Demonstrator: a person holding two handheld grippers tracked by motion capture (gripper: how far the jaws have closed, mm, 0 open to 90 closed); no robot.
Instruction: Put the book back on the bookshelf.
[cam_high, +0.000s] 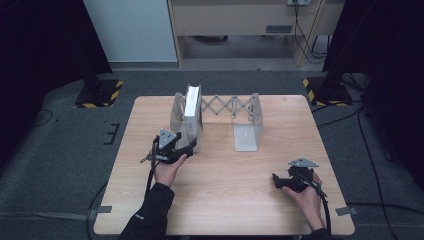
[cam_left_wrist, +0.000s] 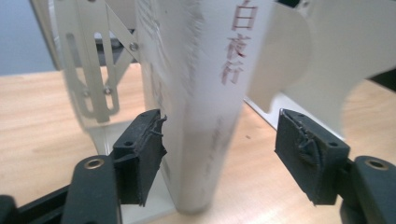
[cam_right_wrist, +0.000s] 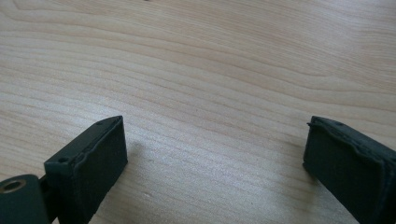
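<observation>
A light wooden worktop stands on a grey carpeted floor. Grey tape tabs sit at its near left corner and near right corner. Beyond the far corners, two stand bases edged with yellow and black stripes rest on the floor, one left and one right. Black curtains hang at both sides. At the far end are a white panel and a wooden desk with dangling cables.

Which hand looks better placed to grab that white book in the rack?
Left. The left gripper already has its open jaws either side of the white book; the right gripper sits far off over bare table.
</observation>
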